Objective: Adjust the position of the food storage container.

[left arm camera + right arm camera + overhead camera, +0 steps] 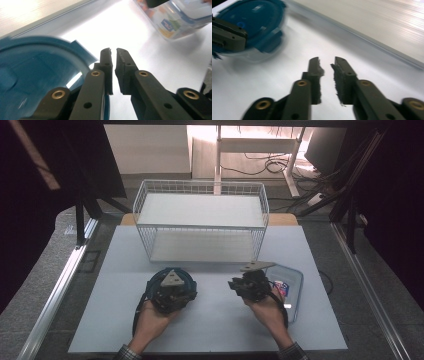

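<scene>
— Over on the white table [210,320], what are the two hands doing?

— Each holds a gripper low above the top. The left gripper [113,53] sits at the round blue lid [37,75], right at its rim; its jaws are nearly together, a thin slit between them, nothing caught.

— And the right gripper [325,62]?

— Jaws a little apart, gripping nothing, bare table beneath. It hangs just beside the clear rectangular container [292,285], which lies at the table's right edge.

— What's behind them?

— The white wire basket [200,222], standing towards the far side, well apart from both grippers.
</scene>
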Available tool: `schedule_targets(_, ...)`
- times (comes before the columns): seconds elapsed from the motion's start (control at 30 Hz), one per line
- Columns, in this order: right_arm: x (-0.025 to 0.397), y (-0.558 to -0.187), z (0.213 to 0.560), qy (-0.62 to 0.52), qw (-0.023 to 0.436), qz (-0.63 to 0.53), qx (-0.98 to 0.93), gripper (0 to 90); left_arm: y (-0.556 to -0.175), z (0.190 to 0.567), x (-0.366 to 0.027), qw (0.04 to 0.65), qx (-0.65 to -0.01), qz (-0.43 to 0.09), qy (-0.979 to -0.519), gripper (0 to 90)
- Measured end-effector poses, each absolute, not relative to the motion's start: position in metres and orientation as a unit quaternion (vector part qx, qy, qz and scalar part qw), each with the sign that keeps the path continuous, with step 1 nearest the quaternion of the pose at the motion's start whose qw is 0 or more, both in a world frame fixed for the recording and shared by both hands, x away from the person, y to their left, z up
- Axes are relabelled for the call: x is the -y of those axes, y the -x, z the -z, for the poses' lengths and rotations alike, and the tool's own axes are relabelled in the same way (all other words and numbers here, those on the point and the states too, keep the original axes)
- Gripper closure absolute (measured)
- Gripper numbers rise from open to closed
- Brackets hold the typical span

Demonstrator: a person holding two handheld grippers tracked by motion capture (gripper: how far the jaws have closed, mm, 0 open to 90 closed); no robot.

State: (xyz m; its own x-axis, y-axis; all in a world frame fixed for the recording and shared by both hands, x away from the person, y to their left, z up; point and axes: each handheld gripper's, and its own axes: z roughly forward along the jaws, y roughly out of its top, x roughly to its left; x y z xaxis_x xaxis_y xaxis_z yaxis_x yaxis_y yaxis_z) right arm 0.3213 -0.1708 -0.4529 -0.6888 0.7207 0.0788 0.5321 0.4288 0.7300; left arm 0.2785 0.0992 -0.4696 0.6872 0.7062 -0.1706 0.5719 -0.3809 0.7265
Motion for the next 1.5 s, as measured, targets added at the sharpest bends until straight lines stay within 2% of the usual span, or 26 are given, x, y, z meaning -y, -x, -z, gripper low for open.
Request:
schedule_targets(0.2,0.205,-0.322,0.452,-0.401,0.138,-0.385,-0.820,61.1,-0.295,0.480,-0.077,0.350,-0.394,-0.085,-0.845,87.0)
schedule_targets(0.27,0.207,-0.321,0.451,-0.401,0.141,-0.385,-0.819,60.1,-0.298,0.481,-0.076,0.347,-0.396,-0.082,-0.846,90.0)
schedule_targets(0.6,0.208,-0.318,0.455,-0.392,0.150,-0.371,-0.828,57.6,-0.300,0.482,-0.085,0.348,-0.399,-0.083,-0.844,90.0)
schedule_targets(0.8,0.220,-0.317,0.453,-0.404,0.154,-0.373,-0.821,57.7,-0.303,0.484,-0.109,0.349,-0.418,-0.094,-0.833,90.0)
schedule_targets(1.13,0.234,-0.317,0.451,-0.416,0.162,-0.371,-0.814,58.3,-0.305,0.488,-0.169,0.349,-0.478,-0.115,-0.798,90.0)
schedule_targets(1.5,0.275,-0.313,0.446,-0.448,0.184,-0.368,-0.793,70.5,-0.298,0.491,-0.211,0.350,-0.516,-0.138,-0.769,90.0)
